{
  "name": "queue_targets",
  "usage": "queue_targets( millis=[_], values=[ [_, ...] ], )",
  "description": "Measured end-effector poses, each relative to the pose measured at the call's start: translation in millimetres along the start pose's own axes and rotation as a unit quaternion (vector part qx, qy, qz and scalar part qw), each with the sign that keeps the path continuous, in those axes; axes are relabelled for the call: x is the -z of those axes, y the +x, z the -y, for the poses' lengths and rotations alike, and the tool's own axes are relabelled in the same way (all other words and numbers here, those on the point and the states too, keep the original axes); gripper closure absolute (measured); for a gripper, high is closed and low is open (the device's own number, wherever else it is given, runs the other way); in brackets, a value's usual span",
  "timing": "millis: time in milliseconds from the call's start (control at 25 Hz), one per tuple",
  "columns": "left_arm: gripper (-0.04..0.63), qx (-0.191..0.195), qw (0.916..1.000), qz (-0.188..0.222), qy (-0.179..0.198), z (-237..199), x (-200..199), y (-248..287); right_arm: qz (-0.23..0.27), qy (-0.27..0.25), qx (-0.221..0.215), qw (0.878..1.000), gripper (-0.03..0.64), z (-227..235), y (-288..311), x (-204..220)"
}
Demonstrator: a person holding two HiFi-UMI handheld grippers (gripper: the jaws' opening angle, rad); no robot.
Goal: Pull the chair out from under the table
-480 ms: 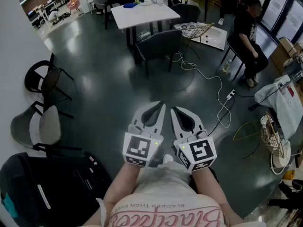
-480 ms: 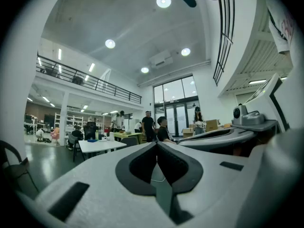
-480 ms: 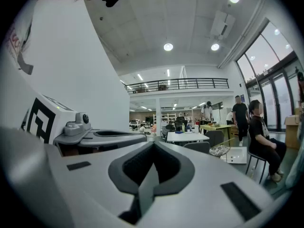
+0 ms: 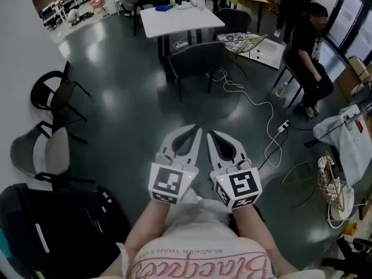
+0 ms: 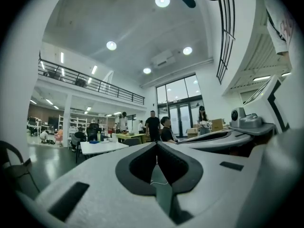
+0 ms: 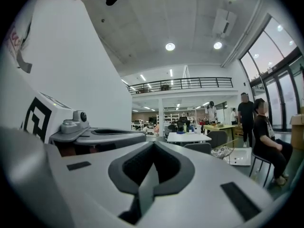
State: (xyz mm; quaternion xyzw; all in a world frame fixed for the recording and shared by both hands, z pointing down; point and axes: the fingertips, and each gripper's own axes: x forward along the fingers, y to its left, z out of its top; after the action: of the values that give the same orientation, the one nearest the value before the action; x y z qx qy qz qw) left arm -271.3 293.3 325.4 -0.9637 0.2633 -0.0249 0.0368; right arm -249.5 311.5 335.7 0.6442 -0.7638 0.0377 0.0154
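A white table stands across the dark floor, with a dark grey chair pushed against its near side. My left gripper and right gripper are held side by side in front of my body, level and pointing toward the chair, well short of it. Both are shut with nothing between the jaws. In the left gripper view the shut left gripper fills the bottom, with the table far off. In the right gripper view, beyond the right gripper, the table and chair show small.
Two black chairs and a grey-white chair line the left wall above a black case. White cables trail over the floor right of the chair. A person sits on a chair at the right; a wire basket stands nearer.
The whole view has slid slightly. Both grippers stay side by side and shut, and the chair has not moved.
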Motion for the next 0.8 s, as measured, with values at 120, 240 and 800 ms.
queue_targets(
  millis=[120, 240, 800],
  values=[
    [0.589, 0.000, 0.9999, -0.008, -0.010, 2.2, 9.9, 11.5, -0.003, 0.019, -0.005, 1.000, 0.614, 14.2, 3.0, 4.8],
    [0.589, 0.000, 0.9996, -0.012, -0.024, -0.2, 15.2, 29.4, 0.008, 0.015, 0.011, 1.000, 0.614, 34.0, 6.1, 1.9],
    [0.589, 0.026, 0.9991, -0.019, -0.028, -45.1, 23.9, 139.0, 0.013, 0.024, 0.014, 1.000, 0.612, 112.3, 83.8, 3.0]
  ],
)
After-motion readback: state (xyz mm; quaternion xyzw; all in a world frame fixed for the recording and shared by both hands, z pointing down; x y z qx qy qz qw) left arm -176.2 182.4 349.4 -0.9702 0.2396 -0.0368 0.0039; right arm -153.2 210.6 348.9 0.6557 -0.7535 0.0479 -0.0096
